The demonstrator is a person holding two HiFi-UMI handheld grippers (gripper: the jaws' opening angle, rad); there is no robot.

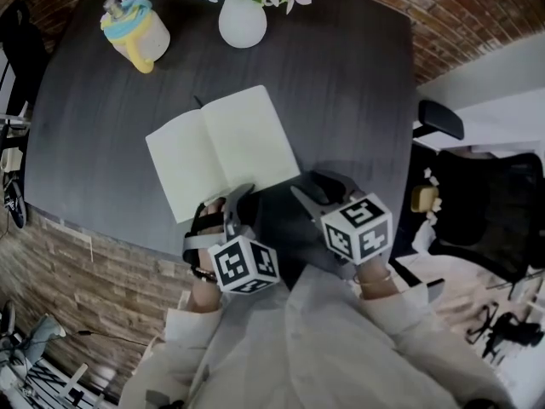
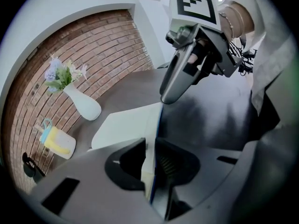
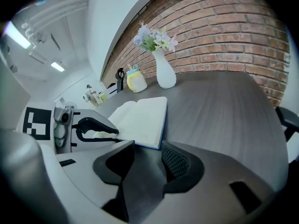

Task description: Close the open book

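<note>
While open book [image 1: 223, 150] lies pages-up near front edge of dark table [image 1: 358, 100]: yellow cup [image 1: 134, 31] at far left; white vase [image 1: 243, 20] with flowers at back centre. Left claw [image 2: 148, 146] clamped on book's near edge, pages and blue cover pinched between pads. Right claw [image 3: 147, 155] just beside book's near right corner, jaws apart, only bare table between them.

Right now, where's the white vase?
In the head view, the white vase stands at the far edge of the table, right of the yellow cup and beyond the open book.
</note>
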